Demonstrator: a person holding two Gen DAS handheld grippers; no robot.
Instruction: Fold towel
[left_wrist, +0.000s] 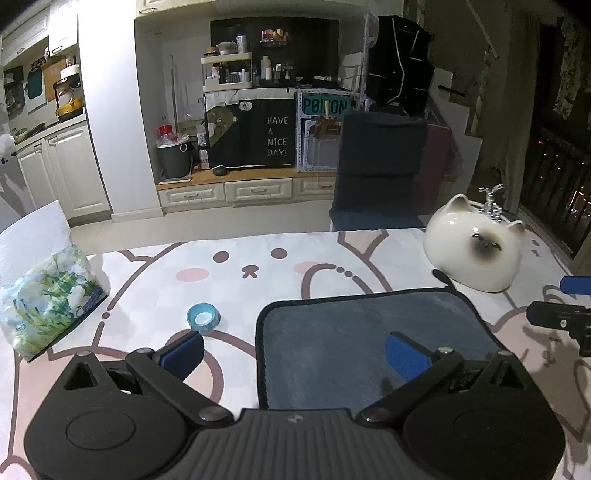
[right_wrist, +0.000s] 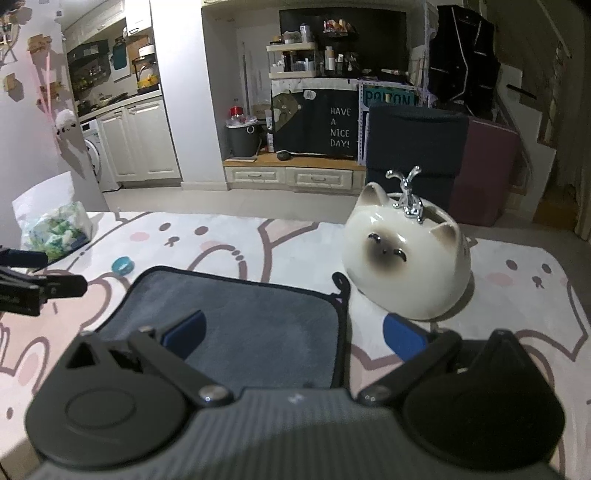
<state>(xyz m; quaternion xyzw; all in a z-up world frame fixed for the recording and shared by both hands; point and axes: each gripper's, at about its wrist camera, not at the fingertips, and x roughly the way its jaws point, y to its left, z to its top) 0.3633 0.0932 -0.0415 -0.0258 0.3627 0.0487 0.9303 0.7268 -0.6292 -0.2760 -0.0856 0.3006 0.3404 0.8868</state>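
A grey-blue towel (left_wrist: 369, 332) with a dark hem lies flat on the bunny-print tablecloth (left_wrist: 258, 266); it also shows in the right wrist view (right_wrist: 258, 325). My left gripper (left_wrist: 295, 354) is open and empty, its jaws straddling the towel's near left edge. My right gripper (right_wrist: 293, 338) is open and empty, straddling the towel's near right edge. The right gripper's tip shows at the right of the left wrist view (left_wrist: 561, 321); the left gripper's tip shows at the left of the right wrist view (right_wrist: 37, 288).
A white ceramic cat-shaped pot (left_wrist: 476, 247) stands just beyond the towel's far right corner, also in the right wrist view (right_wrist: 406, 258). A blue tape roll (left_wrist: 203, 317) lies left of the towel. A tissue pack (left_wrist: 48, 299) sits at the table's left. A dark chair (left_wrist: 376, 170) stands behind.
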